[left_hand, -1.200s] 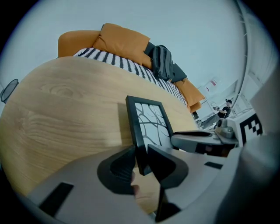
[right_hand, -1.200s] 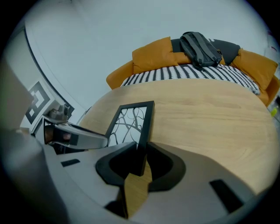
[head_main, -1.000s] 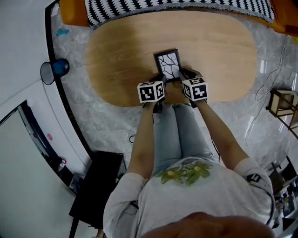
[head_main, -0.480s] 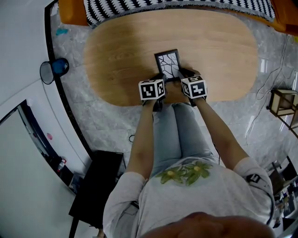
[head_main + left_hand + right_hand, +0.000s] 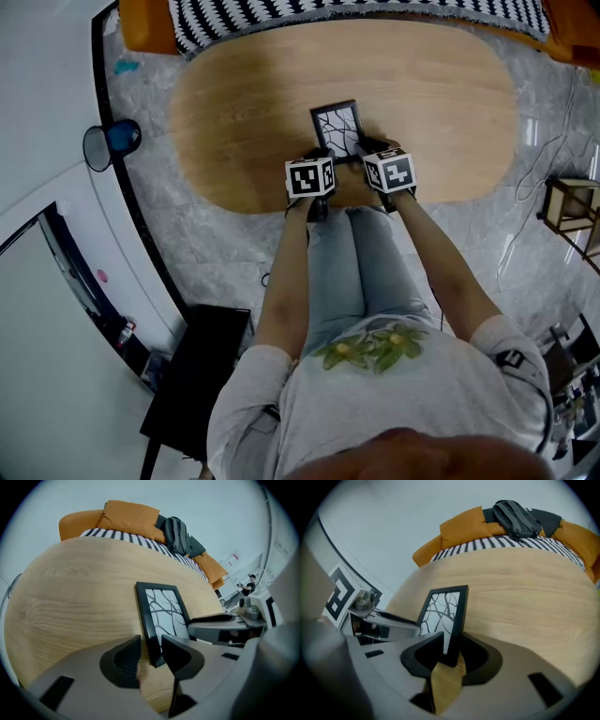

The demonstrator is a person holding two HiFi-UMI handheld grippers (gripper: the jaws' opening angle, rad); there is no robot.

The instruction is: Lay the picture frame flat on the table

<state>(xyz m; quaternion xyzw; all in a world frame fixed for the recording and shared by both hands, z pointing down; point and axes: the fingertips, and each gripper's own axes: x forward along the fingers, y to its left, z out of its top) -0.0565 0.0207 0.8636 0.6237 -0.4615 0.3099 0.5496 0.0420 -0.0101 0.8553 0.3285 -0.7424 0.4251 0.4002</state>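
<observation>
— Where's the picture frame (image 5: 337, 129)?
— I see it flat on the table (image 5: 234, 112), near edge. My left tool (image 5: 150, 651) and right tool (image 5: 451, 651) straddle its near corners, jaws opening, grip released

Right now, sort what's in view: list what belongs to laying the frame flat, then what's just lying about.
Job: frame; table; left gripper, jaws opening, one frame corner between them; right gripper, jaws opening, the other corner between them.
Lying about: sofa; striped throw; backpack.
</observation>
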